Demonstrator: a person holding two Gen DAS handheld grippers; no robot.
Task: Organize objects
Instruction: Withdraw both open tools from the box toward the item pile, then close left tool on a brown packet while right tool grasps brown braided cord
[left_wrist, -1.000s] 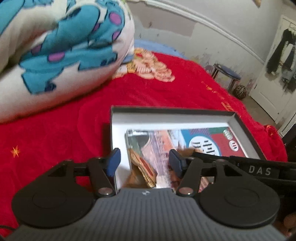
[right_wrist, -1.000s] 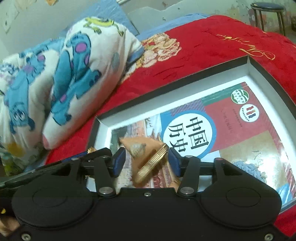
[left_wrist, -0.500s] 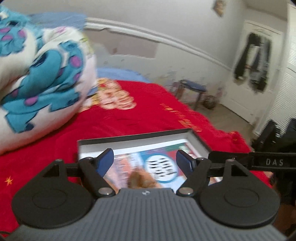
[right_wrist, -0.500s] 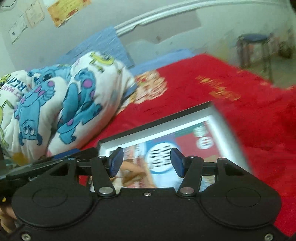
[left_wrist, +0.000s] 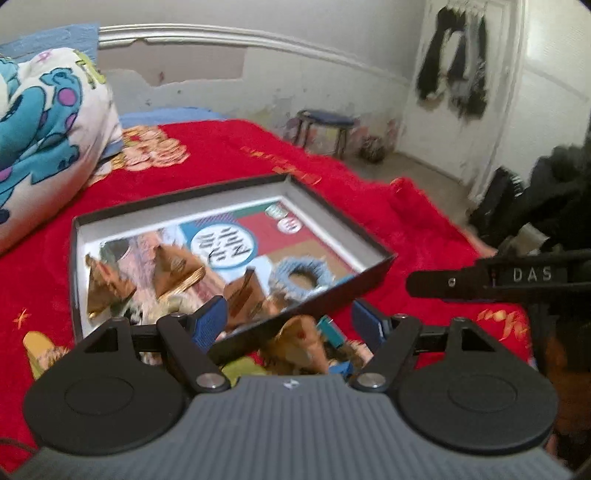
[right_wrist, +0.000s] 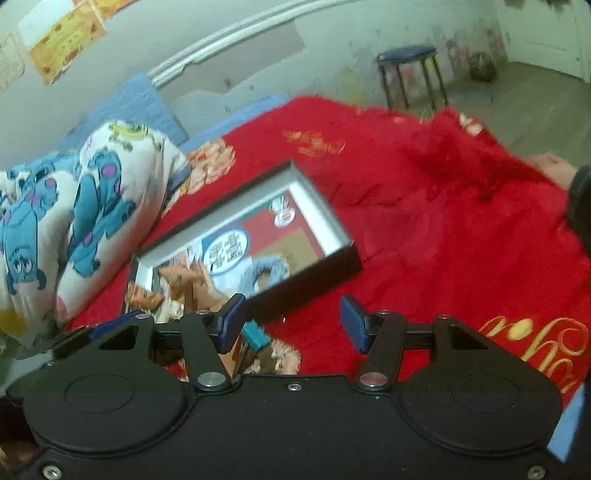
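Note:
A shallow black box (left_wrist: 336, 295) with a white inside lies on the red bedspread; it also shows in the right wrist view (right_wrist: 317, 273). A colourful book cover lines its floor. Several gold-edged brown wedge pieces (left_wrist: 173, 273) and a grey-blue fuzzy ring (left_wrist: 301, 275) lie in it. More small pieces, one brown (left_wrist: 299, 343) and one teal (right_wrist: 256, 334), lie on the bedspread just in front of the box. My left gripper (left_wrist: 286, 321) is open and empty above those loose pieces. My right gripper (right_wrist: 291, 323) is open and empty, just right of them.
A rolled cartoon-print quilt (left_wrist: 44, 122) lies at the left of the bed. A small stool (left_wrist: 325, 125) stands by the far wall. Dark clothes hang on the door (left_wrist: 454, 62). The bed's right edge drops to the floor (right_wrist: 535, 96).
Both grippers have pulled back from inside the box and opened wider. The wedge piece that was between the fingers now lies in the box. Loose pieces in front of the box have come into view.

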